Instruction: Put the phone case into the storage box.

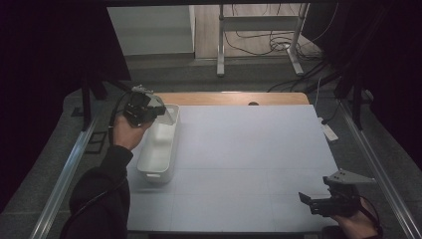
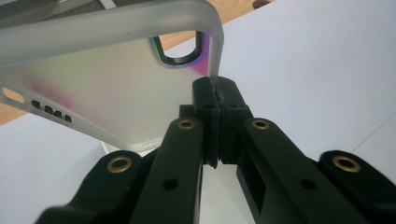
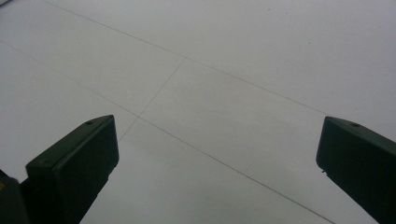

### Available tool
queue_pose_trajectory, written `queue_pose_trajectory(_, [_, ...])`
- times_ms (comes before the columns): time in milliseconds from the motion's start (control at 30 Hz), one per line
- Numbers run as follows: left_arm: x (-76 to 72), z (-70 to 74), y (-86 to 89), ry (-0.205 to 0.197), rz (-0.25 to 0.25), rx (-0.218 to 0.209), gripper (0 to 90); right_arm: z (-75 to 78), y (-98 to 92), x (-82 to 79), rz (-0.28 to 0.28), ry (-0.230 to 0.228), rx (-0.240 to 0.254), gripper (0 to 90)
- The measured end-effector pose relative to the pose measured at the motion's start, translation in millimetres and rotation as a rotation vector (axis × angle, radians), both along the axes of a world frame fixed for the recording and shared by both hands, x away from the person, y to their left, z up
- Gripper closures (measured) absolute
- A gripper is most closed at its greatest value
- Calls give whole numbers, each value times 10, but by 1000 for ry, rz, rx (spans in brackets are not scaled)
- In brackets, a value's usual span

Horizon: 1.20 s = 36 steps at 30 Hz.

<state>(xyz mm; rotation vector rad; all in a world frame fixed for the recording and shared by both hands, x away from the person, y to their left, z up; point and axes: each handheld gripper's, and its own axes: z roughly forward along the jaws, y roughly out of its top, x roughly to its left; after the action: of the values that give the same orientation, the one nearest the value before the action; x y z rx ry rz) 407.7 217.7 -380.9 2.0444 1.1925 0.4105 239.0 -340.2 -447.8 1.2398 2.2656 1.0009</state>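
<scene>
A translucent frosted phone case with a dark-rimmed camera cutout hangs in front of my left gripper, whose black jaws are shut on the case's side edge. In the high view that left gripper is held above the far end of a white oblong bin at the table's left, and the case tilts down over the bin. My right gripper rests low near the table's front right corner, its jaws open wide over bare white surface with nothing between them.
The white table top has a wooden strip along its far edge. Metal rails run along both sides. Beyond the table stand a metal frame and loose cables on the floor.
</scene>
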Motion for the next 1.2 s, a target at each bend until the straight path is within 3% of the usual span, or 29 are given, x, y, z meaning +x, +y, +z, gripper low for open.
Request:
queue_pose_trajectory(833, [341, -290, -125, 52, 57, 51, 883, -6, 21, -2, 14, 2, -14, 0])
queue_pose_trajectory(1200, [456, -425, -148, 77, 98, 44, 883, -7, 27, -2, 20, 4, -21, 0])
